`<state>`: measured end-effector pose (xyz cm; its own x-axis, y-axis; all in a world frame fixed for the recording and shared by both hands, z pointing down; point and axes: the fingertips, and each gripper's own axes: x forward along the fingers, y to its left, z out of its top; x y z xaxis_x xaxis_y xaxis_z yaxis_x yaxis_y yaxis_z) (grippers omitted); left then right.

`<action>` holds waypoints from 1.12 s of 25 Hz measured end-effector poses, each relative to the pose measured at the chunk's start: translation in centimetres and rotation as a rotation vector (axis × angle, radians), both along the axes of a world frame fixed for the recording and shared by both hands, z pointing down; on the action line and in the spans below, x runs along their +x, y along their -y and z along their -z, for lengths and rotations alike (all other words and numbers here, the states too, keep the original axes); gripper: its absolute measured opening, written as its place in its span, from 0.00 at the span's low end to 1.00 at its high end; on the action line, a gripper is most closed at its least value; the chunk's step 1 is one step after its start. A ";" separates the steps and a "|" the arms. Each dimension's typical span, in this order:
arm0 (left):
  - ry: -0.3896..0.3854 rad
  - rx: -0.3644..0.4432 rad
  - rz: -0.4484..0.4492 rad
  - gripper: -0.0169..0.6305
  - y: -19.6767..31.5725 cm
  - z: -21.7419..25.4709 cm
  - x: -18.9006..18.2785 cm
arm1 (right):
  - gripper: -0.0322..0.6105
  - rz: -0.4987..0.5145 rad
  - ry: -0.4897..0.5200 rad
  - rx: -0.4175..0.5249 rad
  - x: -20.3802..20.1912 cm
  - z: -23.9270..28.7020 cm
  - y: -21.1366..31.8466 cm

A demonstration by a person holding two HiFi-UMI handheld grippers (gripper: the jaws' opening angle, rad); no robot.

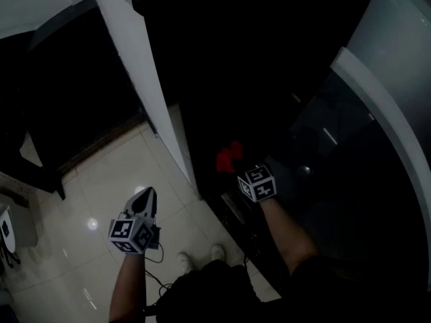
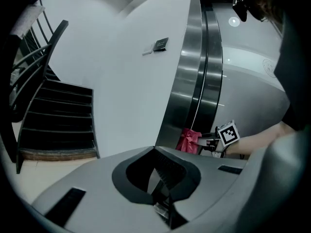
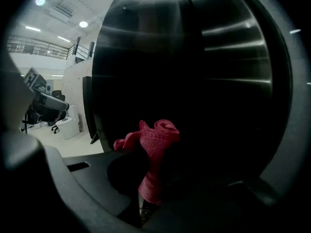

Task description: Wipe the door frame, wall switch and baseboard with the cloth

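Right gripper (image 3: 146, 203) jaws clamped on tail of red woven cloth (image 3: 154, 149), near dark brushed-steel door frame (image 2: 182, 81). Left gripper (image 2: 163, 193) jaws together, empty. Risk: thin pinch, so cloth may slip out when rubbed.

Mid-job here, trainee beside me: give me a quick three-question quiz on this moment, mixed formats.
1. Multiple choice: the right gripper is shut on A) a red cloth, B) a sponge, C) nothing.
2. True or false: the left gripper touches the metal door frame.
3. Short answer: which gripper is nearer that frame?
Key: 1 A. 2 false: it hangs apart from the frame, over the tiled floor, jaws together and empty. 3 the right one.
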<state>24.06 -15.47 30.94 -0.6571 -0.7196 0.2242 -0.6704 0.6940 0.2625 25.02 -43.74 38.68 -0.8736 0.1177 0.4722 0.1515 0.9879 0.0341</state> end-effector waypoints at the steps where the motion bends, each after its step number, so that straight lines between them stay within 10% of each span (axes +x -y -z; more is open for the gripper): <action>1: 0.001 0.000 0.004 0.02 -0.1 0.0 -0.1 | 0.13 -0.004 -0.001 -0.004 0.0 -0.2 0.0; 19: 0.180 0.157 0.177 0.02 -8.6 9.7 -0.6 | 0.13 -0.069 0.253 -0.069 4.4 10.9 -0.3; 28: 0.286 0.206 0.044 0.02 -13.7 12.9 -0.9 | 0.13 -0.285 0.431 -0.077 10.4 18.1 -5.0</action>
<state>23.21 -1.79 18.08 -0.7038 -0.7002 -0.1201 -0.7076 0.6758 0.2063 35.42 -38.78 20.58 -0.9892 -0.1330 0.0620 -0.1357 0.9899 -0.0403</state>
